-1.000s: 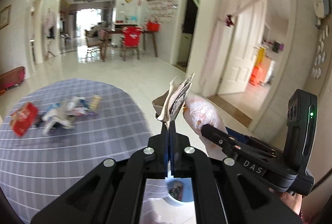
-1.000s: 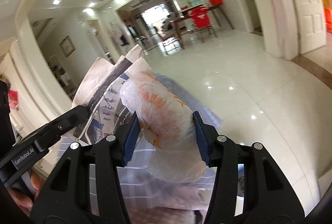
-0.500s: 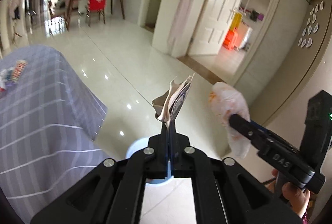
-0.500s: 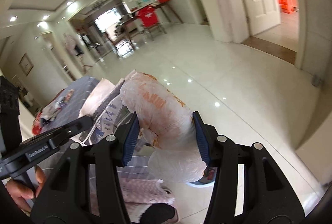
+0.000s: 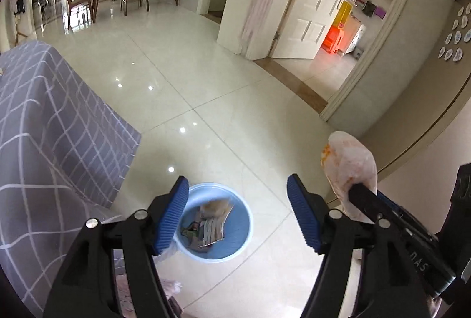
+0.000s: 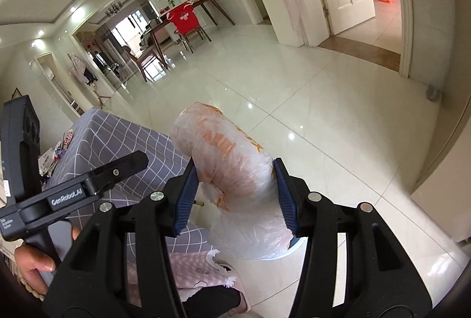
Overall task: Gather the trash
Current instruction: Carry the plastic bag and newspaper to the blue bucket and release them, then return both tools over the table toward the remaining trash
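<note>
My left gripper (image 5: 238, 215) is open and empty, held above a light blue bin (image 5: 240, 244) on the floor. Paper scraps (image 5: 212, 218) lie inside the bin. My right gripper (image 6: 232, 197) is shut on a crumpled white and orange plastic bag (image 6: 229, 153). The same bag (image 5: 350, 167) shows at the right of the left wrist view, held beside the bin, higher up. The left gripper's body (image 6: 73, 191) shows at the left of the right wrist view.
A table with a grey checked cloth (image 5: 44, 123) stands left of the bin, with more trash on top (image 6: 56, 153). Glossy tiled floor (image 5: 206, 76) stretches ahead. A white door (image 5: 318, 3) and wall corner are at the right. My slippered foot (image 6: 217, 279) is below.
My left gripper has opened and dropped its folded paper into the blue bin. Both grippers have tilted downward toward the floor. The right gripper still holds the bag.
</note>
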Motion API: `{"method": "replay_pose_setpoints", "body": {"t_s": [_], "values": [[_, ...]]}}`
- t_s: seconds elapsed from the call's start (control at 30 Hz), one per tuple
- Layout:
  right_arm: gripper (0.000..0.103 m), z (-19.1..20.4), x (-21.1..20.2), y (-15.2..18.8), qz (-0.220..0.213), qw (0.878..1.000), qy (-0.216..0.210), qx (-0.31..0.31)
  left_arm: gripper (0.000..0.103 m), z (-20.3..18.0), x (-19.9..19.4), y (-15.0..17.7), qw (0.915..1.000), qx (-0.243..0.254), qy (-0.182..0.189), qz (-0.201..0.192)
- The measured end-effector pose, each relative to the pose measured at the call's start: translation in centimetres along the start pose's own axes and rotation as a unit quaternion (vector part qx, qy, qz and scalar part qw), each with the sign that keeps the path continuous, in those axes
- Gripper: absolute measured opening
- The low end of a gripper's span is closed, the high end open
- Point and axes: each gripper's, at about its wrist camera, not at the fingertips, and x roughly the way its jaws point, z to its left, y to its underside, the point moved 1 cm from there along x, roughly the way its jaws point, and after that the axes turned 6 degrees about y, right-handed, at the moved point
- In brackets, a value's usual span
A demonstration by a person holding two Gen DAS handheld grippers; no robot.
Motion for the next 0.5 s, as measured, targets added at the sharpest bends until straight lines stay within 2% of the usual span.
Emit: {"method": "replay_pose_setpoints", "body": {"t_s": [0.3,0.5], "values": [[0.050,2.4,1.5,0.7,0.013,1.000,-0.018,-0.016,0.068,2.1,-1.8,0.0,0.9998,-0.011,-0.017,-0.009],[0.050,3.8,1.8,0.5,0.009,0.999,-0.027,-0.020,0.070,3.0,-3.3,-0.1,0.9993,-0.025,-0.014,-0.024]]}}
